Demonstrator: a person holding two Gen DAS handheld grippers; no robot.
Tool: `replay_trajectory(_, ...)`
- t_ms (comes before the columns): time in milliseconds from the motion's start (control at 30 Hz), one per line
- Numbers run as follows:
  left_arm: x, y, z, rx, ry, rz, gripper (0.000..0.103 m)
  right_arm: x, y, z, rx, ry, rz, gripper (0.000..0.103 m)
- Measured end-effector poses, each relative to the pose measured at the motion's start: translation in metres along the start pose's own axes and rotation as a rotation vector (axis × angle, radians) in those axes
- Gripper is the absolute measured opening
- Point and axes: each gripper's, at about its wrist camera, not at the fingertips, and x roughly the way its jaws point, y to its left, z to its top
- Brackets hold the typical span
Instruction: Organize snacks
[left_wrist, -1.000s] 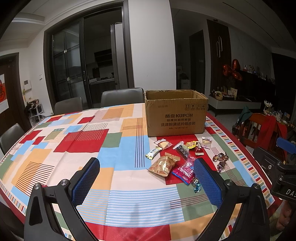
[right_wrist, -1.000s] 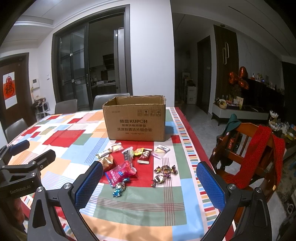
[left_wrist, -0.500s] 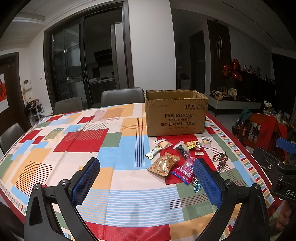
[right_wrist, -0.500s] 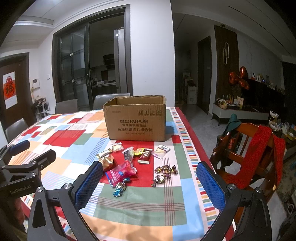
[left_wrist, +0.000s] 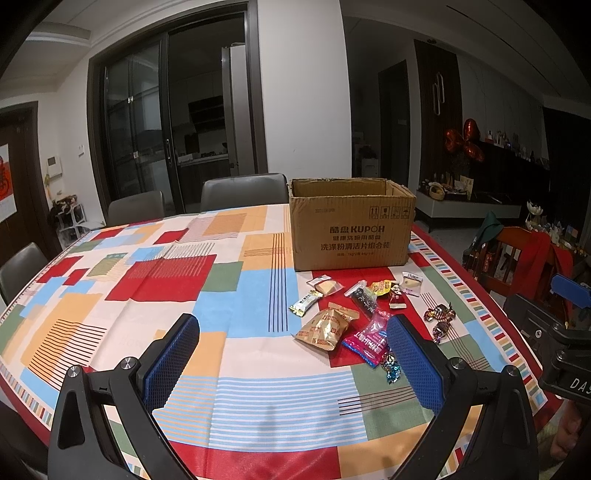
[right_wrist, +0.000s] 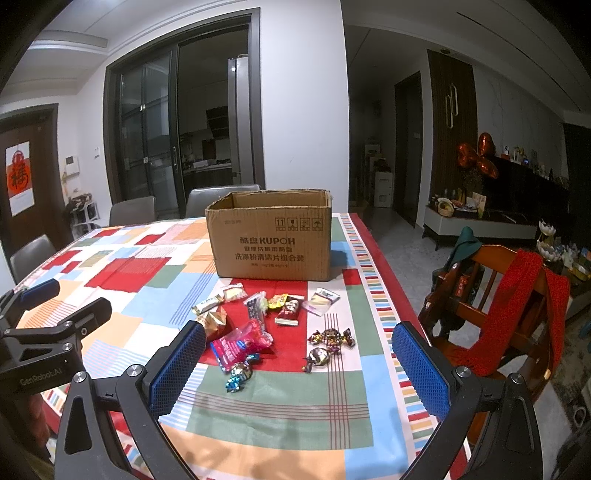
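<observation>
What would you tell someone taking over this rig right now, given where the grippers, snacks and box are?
Left gripper: open, holding nothing, above the tablecloth to the left of the snacks.
Right gripper: open, holding nothing, facing the snack pile.
Cardboard box: open-topped, at the far side of the table; its inside cannot be seen.
Snacks lie loose in front of the box: pink packet, gold packet, foil-wrapped candies, blue candy and several small packets nearer the box.
Done: nothing visibly sorted.
Left: probably pick up each snack and place it in the box, starting with the nearest.
</observation>
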Motion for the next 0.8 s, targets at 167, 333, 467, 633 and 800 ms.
replay_trajectory(167,0.000,0.004,0.001,-0.016,-0.004,-0.005,0.103,-0.001,0.003,0.001,-0.003,0.011,0.001,0.102)
replay_trajectory(333,0.009,0.005,-0.002,-0.017,0.018,-0.018,0.103,0.008,0.016,0.001,0.005,0.040,0.001,0.102)
replay_trajectory(467,0.024,0.004,-0.002,0.009,0.027,-0.016,0.103,0.029,0.009,-0.002,0.032,0.092,-0.020,0.102)
replay_trajectory(633,0.053,0.000,-0.001,0.056,0.056,-0.041,0.099,0.057,0.004,-0.007,0.053,0.145,-0.036,0.102)
replay_trajectory(800,0.085,-0.003,0.000,0.073,0.109,-0.080,0.094,0.083,-0.003,-0.011,0.092,0.197,-0.048,0.102)
